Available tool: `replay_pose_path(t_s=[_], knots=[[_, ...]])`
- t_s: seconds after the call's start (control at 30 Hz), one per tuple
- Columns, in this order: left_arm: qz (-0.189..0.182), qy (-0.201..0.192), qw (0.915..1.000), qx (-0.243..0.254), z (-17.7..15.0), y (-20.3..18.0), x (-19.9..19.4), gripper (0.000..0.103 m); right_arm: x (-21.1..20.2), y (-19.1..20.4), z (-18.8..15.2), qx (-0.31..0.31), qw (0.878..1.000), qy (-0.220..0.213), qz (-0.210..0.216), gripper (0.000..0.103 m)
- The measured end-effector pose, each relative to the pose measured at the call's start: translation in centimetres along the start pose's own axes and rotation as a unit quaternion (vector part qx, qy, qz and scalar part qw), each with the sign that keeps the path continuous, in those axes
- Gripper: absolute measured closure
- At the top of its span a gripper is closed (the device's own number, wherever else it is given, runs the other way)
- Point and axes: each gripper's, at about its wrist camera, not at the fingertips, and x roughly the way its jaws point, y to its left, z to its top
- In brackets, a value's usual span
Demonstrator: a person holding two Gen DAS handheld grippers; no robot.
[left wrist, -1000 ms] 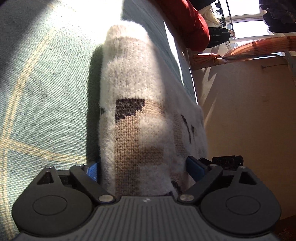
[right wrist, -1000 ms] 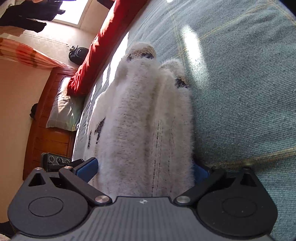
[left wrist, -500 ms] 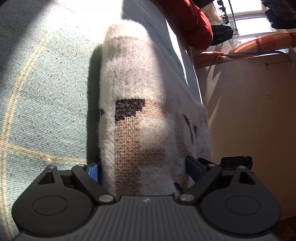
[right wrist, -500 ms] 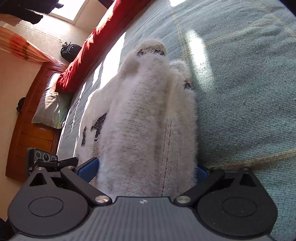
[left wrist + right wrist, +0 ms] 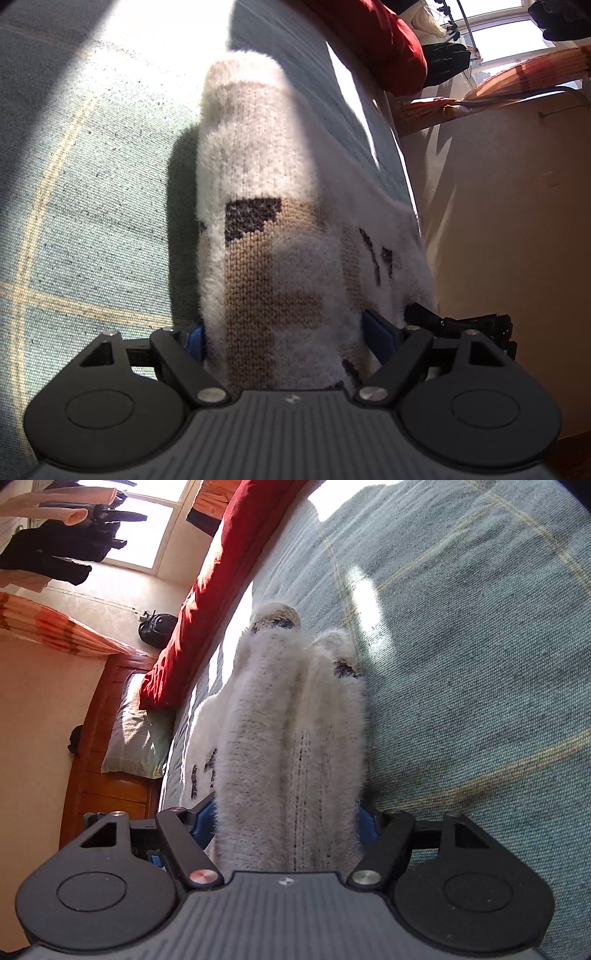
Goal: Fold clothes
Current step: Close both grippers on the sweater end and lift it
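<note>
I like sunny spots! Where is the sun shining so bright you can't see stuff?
Left wrist view: a glaring white patch washes out the bedspread above the fuzzy sweater. Right wrist view: the window is blown out; a bright strip runs beside the red blanket.

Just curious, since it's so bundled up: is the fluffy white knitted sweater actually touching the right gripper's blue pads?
Touching. In the right wrist view, the sweater fills the right gripper, pressed against both blue pads, whose jaws have just been closing.

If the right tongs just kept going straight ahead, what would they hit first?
The fuzzy white sweater: its bunched fabric already fills the gap of the right tongs and stretches ahead. Beyond it lies the blue-green bedspread, though depth is hard to judge.
</note>
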Motion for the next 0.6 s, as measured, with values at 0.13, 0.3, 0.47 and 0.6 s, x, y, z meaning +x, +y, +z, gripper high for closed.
replay_pose_path(t_s=[0.13,0.3,0.47,0.6], knots=[[0.007,-0.006,0.9998,0.016,0.3,-1.6,-0.7,0.026,-0.7,1.8,0.0,-0.016,1.000,-0.003,0.001,0.027],[0.002,-0.023,0.9993,0.029,0.5,-2.1,-3.1,0.028,-1.3,4.3,-0.3,-0.037,0.999,-0.004,-0.008,0.027],[0.000,-0.047,0.9981,0.040,0.3,-1.4,-7.1,0.028,-0.9,7.3,-0.8,-0.052,0.999,-0.006,0.001,0.027],[0.003,-0.069,0.9966,0.046,0.5,-0.8,-10.0,0.028,0.7,10.8,-1.3,-0.070,0.998,-0.002,-0.005,0.027]])
